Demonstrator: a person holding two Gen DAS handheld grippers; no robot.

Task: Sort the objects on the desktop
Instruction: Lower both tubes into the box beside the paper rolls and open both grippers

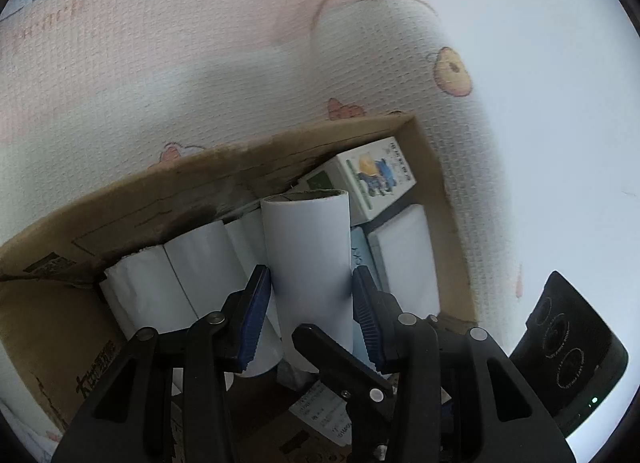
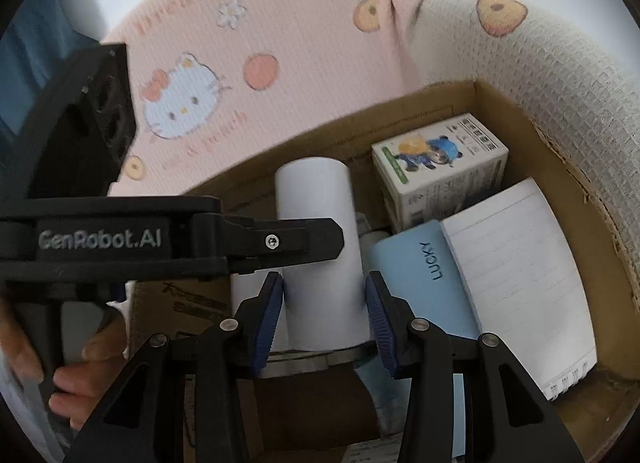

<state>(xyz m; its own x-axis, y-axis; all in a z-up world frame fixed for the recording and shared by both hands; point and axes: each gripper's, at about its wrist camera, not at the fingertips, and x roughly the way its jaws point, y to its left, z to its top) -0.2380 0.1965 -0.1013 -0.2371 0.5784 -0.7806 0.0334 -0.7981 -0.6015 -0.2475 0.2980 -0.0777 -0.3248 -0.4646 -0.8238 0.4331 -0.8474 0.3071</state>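
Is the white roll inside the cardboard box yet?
Inside: white roll stands within the cardboard box walls, between the right gripper pads.

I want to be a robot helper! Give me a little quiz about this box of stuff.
1. True or false: the bear box sits inside the cardboard box.
2. Which word is on the blue notebook? A) HAPPY B) LUCKY C) SUNNY
3. What is the left gripper clamping?

Key: 1 true; 2 B; 3 the white roll.
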